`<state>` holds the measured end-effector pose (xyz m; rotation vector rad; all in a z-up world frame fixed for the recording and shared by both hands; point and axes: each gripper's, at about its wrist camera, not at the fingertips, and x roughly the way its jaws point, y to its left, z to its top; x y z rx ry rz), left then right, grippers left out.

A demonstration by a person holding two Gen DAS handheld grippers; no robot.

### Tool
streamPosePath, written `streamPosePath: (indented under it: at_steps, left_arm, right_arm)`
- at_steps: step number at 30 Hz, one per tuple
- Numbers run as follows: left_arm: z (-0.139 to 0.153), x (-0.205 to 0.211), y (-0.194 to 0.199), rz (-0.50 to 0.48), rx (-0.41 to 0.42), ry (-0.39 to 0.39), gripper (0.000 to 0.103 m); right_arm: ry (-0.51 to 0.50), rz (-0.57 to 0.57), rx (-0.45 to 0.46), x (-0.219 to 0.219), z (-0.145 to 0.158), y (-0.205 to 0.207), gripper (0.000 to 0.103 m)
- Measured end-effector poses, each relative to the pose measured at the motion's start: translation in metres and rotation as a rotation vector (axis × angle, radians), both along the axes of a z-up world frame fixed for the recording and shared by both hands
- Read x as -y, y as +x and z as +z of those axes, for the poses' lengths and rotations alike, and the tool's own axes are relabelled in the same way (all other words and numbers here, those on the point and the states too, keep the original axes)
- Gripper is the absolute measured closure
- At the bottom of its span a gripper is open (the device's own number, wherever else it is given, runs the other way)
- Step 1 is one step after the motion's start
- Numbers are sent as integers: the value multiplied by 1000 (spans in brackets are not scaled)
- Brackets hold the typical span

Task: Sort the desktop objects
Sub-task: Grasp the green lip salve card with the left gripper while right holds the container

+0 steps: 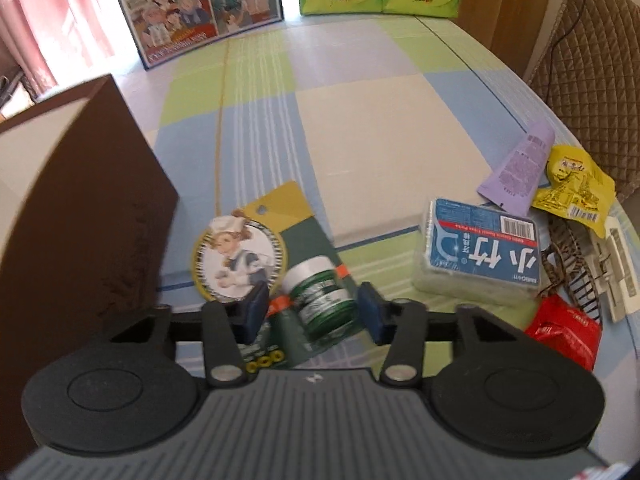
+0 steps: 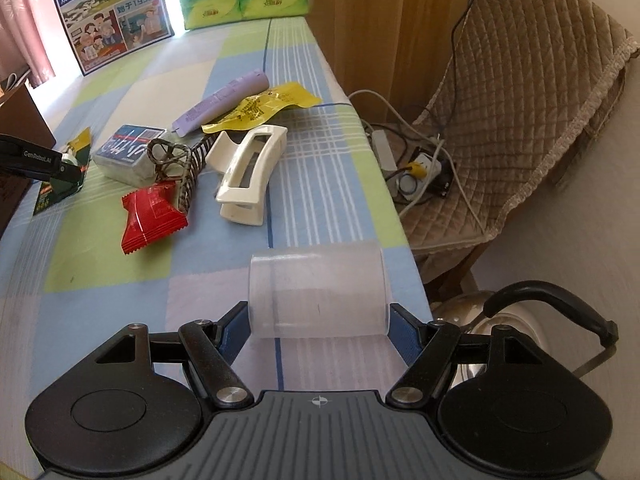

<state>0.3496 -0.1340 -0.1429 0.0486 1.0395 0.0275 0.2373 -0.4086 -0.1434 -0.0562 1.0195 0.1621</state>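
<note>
On a checked tablecloth (image 1: 360,128), the left gripper (image 1: 314,308) straddles a small green jar (image 1: 320,300) lying on a card, pads not quite touching. The right gripper (image 2: 318,322) clamps a clear cup (image 2: 318,292), mouth pointing left.

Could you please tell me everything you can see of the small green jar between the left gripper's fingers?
The small green jar has a pale lid and a green-and-white printed label. It looks like glass or plastic. It lies tilted on a green packaging card on the checked tablecloth. The left gripper straddles it, with gaps visible between its blue pads and the jar.
</note>
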Motion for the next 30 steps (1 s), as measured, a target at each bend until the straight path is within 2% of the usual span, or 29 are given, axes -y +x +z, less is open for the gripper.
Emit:
streamPosePath:
  at_steps: [6,11,15,17,19,23,25,30]
  left_arm:
    - [1,-4,-19,-37,-7,-23,68]
    - [4,-6,-63,-100,-51,-70,68]
    - [5,-9,-88,-97,-66,-78,68]
    - [5,-10,-92,-79,-66,-95,67]
    - [5,-9,-91,-63,-68,-107,63]
    - [-1,-6,-85,-26,-78,-98,63]
    - [-1,-6,-87,-23,-62,-77,75]
    - [-1,-4,-93,-74,-69,-68,75]
  right_arm:
    - [5,12,-8,1,0,0,33]
    - [3,21,-10,1,0,1,33]
    - [-6,32,-19,-1,-2,2,33]
    - [-7,31,-18,-2,-3,2,33]
    - [-5,33,-18,-2,-2,2,31]
    - [-6,41,-3,-3,-1,3,26]
    - [-9,43,3,-3,-1,4,24]
    - [-17,32,17,-5,-2,10,23]
